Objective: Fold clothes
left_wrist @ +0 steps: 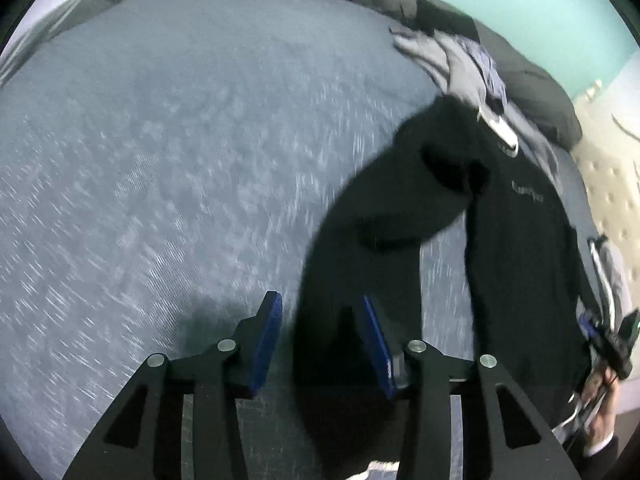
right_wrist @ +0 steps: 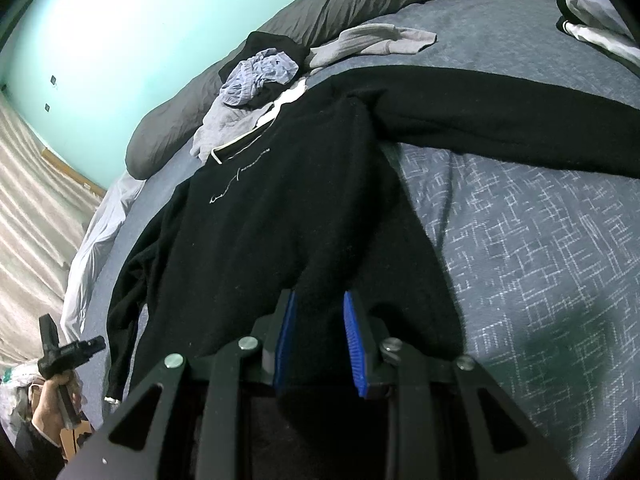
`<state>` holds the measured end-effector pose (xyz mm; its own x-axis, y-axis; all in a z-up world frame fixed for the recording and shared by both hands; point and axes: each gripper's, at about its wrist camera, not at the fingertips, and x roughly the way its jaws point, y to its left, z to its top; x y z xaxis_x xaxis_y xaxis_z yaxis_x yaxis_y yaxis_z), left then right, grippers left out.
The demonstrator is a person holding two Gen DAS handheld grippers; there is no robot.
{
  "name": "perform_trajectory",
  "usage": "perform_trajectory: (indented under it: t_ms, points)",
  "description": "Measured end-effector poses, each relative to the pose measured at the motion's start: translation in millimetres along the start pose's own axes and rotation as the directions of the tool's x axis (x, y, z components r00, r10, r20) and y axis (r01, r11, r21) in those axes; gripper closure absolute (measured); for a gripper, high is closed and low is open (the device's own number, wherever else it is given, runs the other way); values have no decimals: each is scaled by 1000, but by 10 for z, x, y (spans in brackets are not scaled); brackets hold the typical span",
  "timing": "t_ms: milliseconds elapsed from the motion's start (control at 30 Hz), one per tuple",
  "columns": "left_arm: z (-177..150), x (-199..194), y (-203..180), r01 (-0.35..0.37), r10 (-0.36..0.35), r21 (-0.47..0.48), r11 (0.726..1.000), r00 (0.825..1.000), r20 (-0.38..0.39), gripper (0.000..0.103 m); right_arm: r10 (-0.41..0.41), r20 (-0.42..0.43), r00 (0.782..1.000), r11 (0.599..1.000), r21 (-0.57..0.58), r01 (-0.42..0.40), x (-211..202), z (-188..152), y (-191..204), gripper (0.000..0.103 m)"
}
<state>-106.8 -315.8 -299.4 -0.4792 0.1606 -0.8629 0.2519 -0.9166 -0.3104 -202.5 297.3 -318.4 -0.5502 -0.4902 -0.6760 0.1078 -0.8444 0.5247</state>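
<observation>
Left wrist view: the left gripper (left_wrist: 320, 332) stands apart over the grey patterned bedspread (left_wrist: 160, 168), a sleeve of the black sweater (left_wrist: 516, 248) below it, unpinched. Right wrist view: the right gripper (right_wrist: 320, 336) pinches the sweater's hem; beyond the sweater lie crumpled clothes (right_wrist: 260, 76), a dark duvet (right_wrist: 336, 4), a turquoise wall (right_wrist: 140, 20)

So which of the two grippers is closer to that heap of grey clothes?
Right. The right gripper grips the black sweater's hem, facing the heap of grey clothes. The left gripper, open over the sleeve, sits farther off.
</observation>
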Motion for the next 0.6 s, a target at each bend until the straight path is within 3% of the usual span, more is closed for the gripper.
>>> perform_trajectory:
  t_ms: [233,267,300,367,600]
  points:
    - [-133,122,9,17,-18,-14,1000,1000,-8,59,0,4,1000,1000,9,0,-12,-7,-6,78]
    - [-127,114,5,18,-18,-15,1000,1000,-4,65,0,5,1000,1000,11,0,-11,-8,-7,78]
    - [-124,104,-10,9,-9,-7,1000,1000,-1,81,0,4,1000,1000,12,0,-8,-9,-7,78]
    - [-128,74,-42,-9,9,18,1000,1000,3,96,0,2,1000,1000,11,0,-1,-12,-8,78]
    - [-80,-105,-118,-89,88,123,988,996,13,100,2,3,1000,1000,13,-2,-5,-9,-20,78]
